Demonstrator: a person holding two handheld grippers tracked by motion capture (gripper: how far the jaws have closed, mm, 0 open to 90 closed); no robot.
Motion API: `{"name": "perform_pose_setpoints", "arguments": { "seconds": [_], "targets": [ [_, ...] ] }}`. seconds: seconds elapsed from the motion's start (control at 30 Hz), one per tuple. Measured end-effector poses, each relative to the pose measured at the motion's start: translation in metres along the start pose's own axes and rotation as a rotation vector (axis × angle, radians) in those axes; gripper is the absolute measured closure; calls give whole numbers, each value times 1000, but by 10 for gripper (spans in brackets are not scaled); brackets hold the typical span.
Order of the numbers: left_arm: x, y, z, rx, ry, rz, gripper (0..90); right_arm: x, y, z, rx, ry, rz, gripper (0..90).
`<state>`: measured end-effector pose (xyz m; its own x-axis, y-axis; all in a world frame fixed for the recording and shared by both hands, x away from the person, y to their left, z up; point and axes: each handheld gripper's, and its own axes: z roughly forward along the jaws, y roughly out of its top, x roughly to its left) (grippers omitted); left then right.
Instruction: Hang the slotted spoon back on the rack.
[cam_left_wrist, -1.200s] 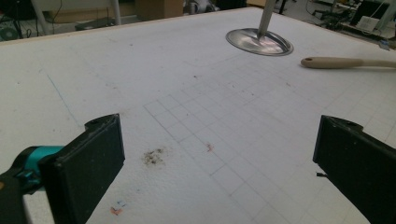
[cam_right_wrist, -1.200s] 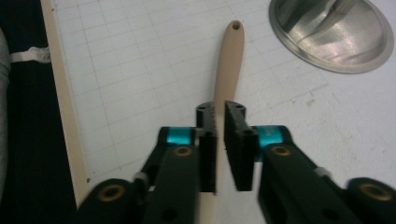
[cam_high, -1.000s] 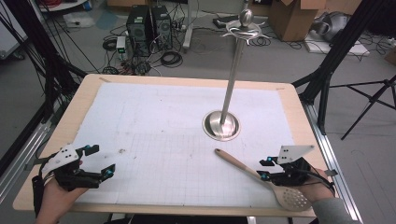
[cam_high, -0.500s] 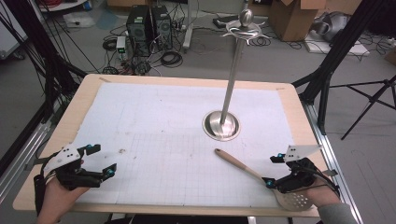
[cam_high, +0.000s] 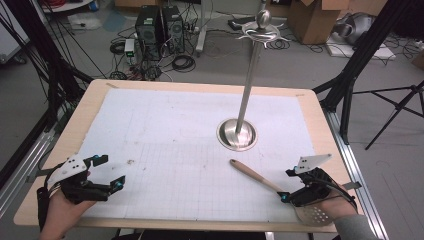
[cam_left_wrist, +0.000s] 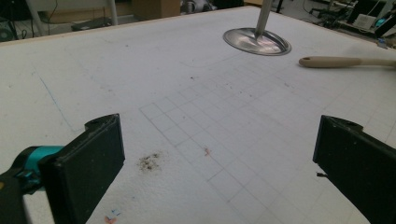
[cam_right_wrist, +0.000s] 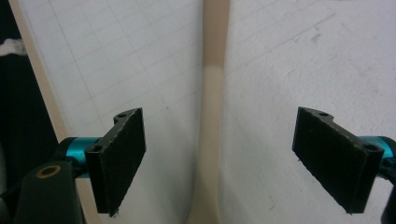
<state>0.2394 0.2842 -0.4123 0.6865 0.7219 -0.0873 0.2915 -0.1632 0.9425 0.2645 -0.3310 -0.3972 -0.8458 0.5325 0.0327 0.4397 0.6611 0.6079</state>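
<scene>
We see one slotted spatula (cam_high: 272, 185) with a smooth pale wooden handle lying flat on the white gridded mat (cam_high: 175, 140), between the wide-open black jaws of the right gripper (cam_high: 286, 186), which have just been opening, while the left gripper (cam_high: 109, 172) gapes empty beside one shiny metal stand (cam_high: 238, 134).

This is a lab or workshop set up for recording. A wooden table (cam_high: 320, 107) covered with a white gridded sheet (cam_high: 165, 130) stands on a grey floor, framed by black metal struts (cam_high: 45, 65). Beyond its far edge sit computer towers (cam_high: 157, 22) amid tangled cables (cam_high: 182, 62); cardboard boxes (cam_high: 312, 20) lie far right, with a black tripod (cam_high: 395, 100) at the right.
</scene>
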Motion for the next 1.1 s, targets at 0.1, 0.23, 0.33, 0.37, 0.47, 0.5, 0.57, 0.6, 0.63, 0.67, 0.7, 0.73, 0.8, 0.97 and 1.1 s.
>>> {"name": "perform_pose_setpoints", "arguments": {
  "seconds": [0.1,0.23,0.33,0.37,0.47,0.5,0.57,0.6,0.63,0.67,0.7,0.73,0.8,0.97,1.1],
  "targets": [
    [0,0,0,2,-2,-4,24,0,1,5,22,3,3,170],
    [0,0,0,-1,0,-3,24,-1,2,11,62,4,3,179],
    [0,-1,0,-1,0,-5,24,-1,2,14,89,3,10,211],
    [0,-1,0,0,0,-6,24,-1,2,14,97,0,9,221],
    [0,-1,1,3,-5,-3,24,-1,0,14,120,-11,16,260],
    [0,-1,1,4,-4,-2,24,-1,0,14,129,-19,20,279],
    [0,-1,1,4,-4,-2,24,-1,-1,15,142,-19,20,301],
    [0,-1,1,3,-4,-3,24,-1,-1,15,147,-21,19,307],
    [0,-1,1,1,-3,-4,24,0,-2,15,157,-25,23,312],
    [0,-1,1,2,-1,-6,24,0,-2,16,163,-28,23,316],
    [0,-1,1,2,-1,-7,24,0,-2,16,168,-32,19,333],
    [0,-1,1,3,-1,-7,24,1,-2,16,178,-33,23,345],
    [0,-1,1,3,-1,-7,24,1,-3,17,193,-36,29,374],
    [0,-1,1,3,-1,-8,24,2,-5,18,222,-38,36,447],
    [0,-1,1,3,-2,-8,24,4,-6,18,226,-45,30,536]
  ]
}}
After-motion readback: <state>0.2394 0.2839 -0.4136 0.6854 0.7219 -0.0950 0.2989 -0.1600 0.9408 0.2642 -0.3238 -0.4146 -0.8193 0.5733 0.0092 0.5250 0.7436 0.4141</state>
